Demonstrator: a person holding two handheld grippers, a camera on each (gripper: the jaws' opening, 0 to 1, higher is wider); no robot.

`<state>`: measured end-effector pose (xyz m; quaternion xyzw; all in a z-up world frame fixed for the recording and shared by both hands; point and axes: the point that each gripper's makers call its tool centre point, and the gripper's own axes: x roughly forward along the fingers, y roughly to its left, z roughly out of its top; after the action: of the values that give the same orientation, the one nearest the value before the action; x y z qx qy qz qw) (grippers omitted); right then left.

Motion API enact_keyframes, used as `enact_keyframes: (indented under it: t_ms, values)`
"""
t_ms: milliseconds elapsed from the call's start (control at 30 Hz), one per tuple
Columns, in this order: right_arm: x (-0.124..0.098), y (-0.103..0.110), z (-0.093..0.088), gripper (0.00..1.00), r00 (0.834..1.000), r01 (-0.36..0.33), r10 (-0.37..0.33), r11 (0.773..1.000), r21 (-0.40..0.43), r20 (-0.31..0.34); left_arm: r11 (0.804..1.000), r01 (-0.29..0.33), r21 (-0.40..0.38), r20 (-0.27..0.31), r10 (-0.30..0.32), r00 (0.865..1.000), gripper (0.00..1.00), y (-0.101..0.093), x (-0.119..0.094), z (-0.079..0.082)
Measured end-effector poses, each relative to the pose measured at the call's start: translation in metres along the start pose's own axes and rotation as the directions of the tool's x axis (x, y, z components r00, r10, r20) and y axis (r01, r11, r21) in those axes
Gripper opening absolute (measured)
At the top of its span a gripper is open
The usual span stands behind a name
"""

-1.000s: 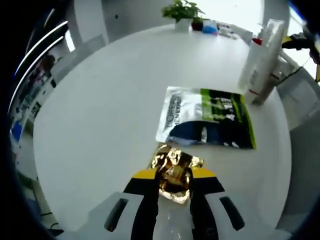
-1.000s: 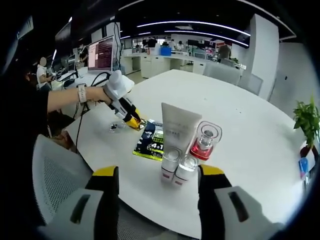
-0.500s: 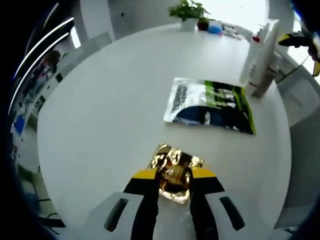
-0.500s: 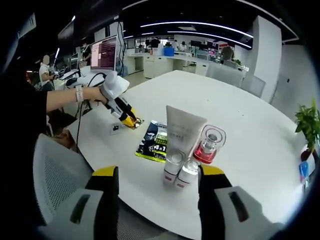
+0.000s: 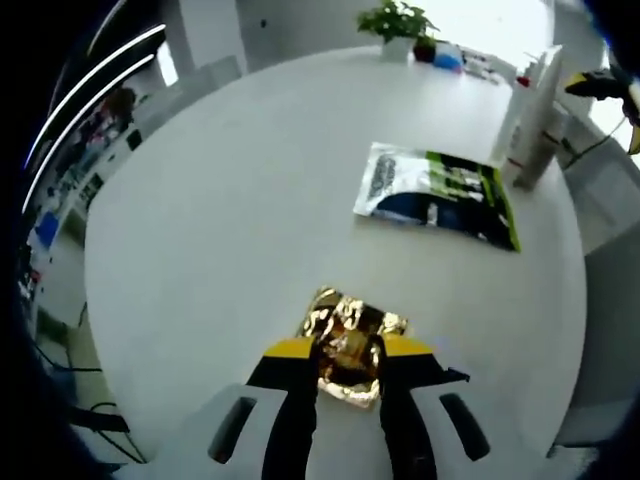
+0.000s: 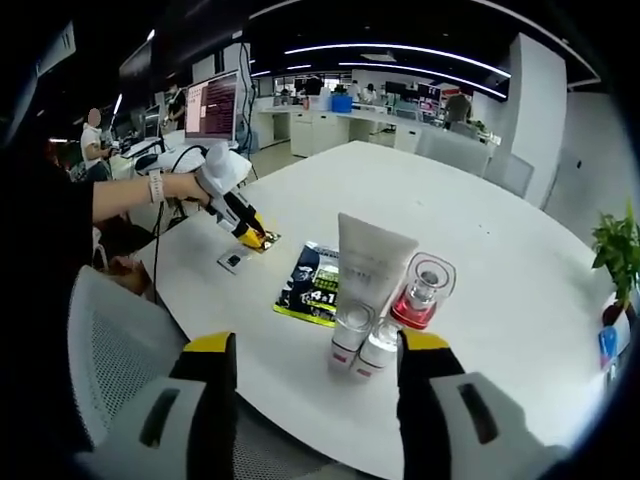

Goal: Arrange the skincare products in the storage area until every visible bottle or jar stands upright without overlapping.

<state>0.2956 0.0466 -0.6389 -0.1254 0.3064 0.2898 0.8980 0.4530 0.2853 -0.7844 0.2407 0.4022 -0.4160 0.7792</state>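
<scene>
Here, in the left gripper view, we see the left claw closed tight on a crumpled gold foil sachet, held just above the round white table. Further out on the table a flat green-and-black sachet pack lies on its side, and beyond it, near the far right edge, a white tube stands upright with other bottles hard to make out behind it. A potted plant sits at the far rim. Turning to the right gripper view, we find the right claw with its jaws spread wide and nothing between them, hovering off the near edge of the table. Just ahead of it stand two small clear-capped bottles side by side, touching, with the white tube upright right behind them and a round red-filled glass bottle just beside the tube. The sachet pack lies flat beside this cluster. Further along, a person's hand holds the left claw gripping the gold sachet near a small dark square item on the table.
</scene>
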Motion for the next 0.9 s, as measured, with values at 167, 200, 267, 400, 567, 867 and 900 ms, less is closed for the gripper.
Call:
enact_keyframes:
  t_ms: [167, 200, 267, 400, 567, 867, 900]
  values:
    - [0.0, 0.0, 0.0, 0.65, 1.0, 0.0, -0.001, 1.0, 0.002, 0.003, 1.0, -0.003, -0.002, -0.011, 0.003, 1.0, 0.2, 0.003, 0.0, -0.001]
    - [-0.001, 0.0, 0.0, 0.65, 1.0, 0.002, -0.002, 1.0, 0.003, 0.003, 1.0, -0.001, -0.004, -0.014, 0.001, 1.0, 0.2, 0.003, 0.0, -0.001]
    - [-0.001, 0.0, 0.0, 0.65, 1.0, 0.003, -0.003, 1.0, 0.004, 0.004, 1.0, -0.004, -0.005, -0.021, 0.004, 1.0, 0.2, 0.003, 0.0, 0.0]
    - [-0.002, 0.0, -0.001, 0.65, 1.0, 0.005, -0.005, 1.0, 0.009, 0.007, 1.0, -0.011, 0.003, -0.046, 0.011, 0.999, 0.2, 0.002, 0.0, 0.001]
    - [-0.003, 0.0, -0.003, 0.65, 1.0, 0.005, -0.006, 1.0, 0.014, 0.005, 1.0, 0.024, -0.007, -0.035, -0.024, 0.999, 0.25, -0.008, 0.001, 0.011]
    - [-0.004, -0.003, -0.007, 0.66, 1.0, 0.013, -0.012, 1.0, 0.023, -0.002, 0.997, 0.047, 0.061, -0.005, -0.047, 0.999, 0.34, -0.028, 0.005, 0.042]
    - [-0.004, -0.003, -0.007, 0.67, 1.0, 0.012, -0.012, 1.0, 0.025, -0.003, 0.996, 0.05, 0.069, -0.003, -0.05, 0.999, 0.35, -0.03, 0.006, 0.045]
